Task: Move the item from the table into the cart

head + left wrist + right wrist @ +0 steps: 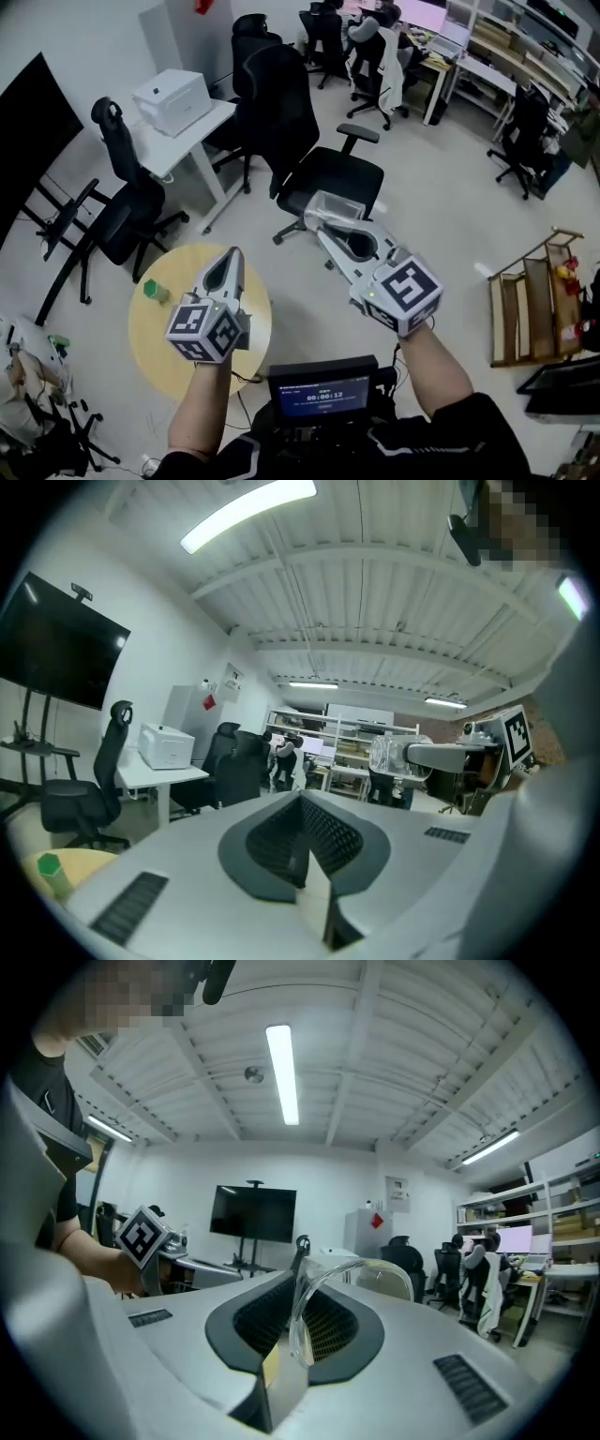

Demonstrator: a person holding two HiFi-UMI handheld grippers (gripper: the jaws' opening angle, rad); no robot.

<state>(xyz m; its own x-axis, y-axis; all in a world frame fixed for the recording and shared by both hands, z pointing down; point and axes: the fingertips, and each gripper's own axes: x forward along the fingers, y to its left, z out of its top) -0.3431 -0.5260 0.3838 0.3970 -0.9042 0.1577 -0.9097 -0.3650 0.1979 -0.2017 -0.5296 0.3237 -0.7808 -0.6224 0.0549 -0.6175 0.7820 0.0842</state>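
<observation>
My right gripper (322, 225) is shut on the rim of a clear plastic container (337, 206), held in the air over the floor near a black office chair. In the right gripper view the container's curved clear rim (342, 1274) rises from between the jaws of the right gripper (298, 1283). My left gripper (234, 255) is shut with nothing in it, above the round yellow table (150, 347). A small green item (155, 291) stands on that table, to the left of the left gripper. The left gripper view shows the closed left gripper (303, 803), the green item (52, 872) and the held container (392, 755).
A wooden cart (534, 309) stands at the right on the floor. Black office chairs (319, 159) and a white desk with a printer (173, 98) lie ahead. A dark screen (323, 392) sits by my body. People work at desks at the back.
</observation>
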